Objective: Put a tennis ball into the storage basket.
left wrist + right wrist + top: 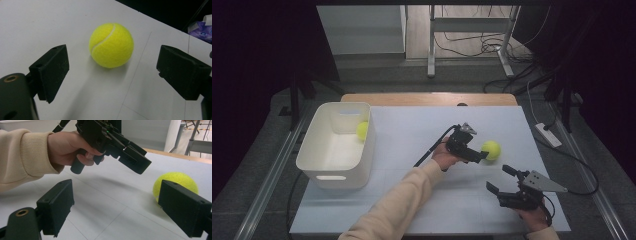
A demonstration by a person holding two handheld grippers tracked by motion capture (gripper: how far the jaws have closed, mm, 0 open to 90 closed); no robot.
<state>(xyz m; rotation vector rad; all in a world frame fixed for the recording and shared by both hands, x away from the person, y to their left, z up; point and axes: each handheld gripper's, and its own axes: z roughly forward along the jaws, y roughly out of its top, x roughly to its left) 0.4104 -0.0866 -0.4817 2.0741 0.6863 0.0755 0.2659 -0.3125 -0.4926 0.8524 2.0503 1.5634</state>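
Left tool [482, 155] jaws spread wide, nothing gripped; tennis ball [491, 149] sits on the white worktop [422, 130] just ahead of the tips, not yet between the pads, no contact. Right tool [501, 179] also open and empty, low over the worktop near the front edge. Second tennis ball [362, 130] lies inside the white bin [332, 177] at far left.

A yellow felt tennis ball [491, 149] lies on the right of the white bench [412, 135]; a second yellow felt ball [362, 130] sits in the white plastic bin [319, 160] at the left.
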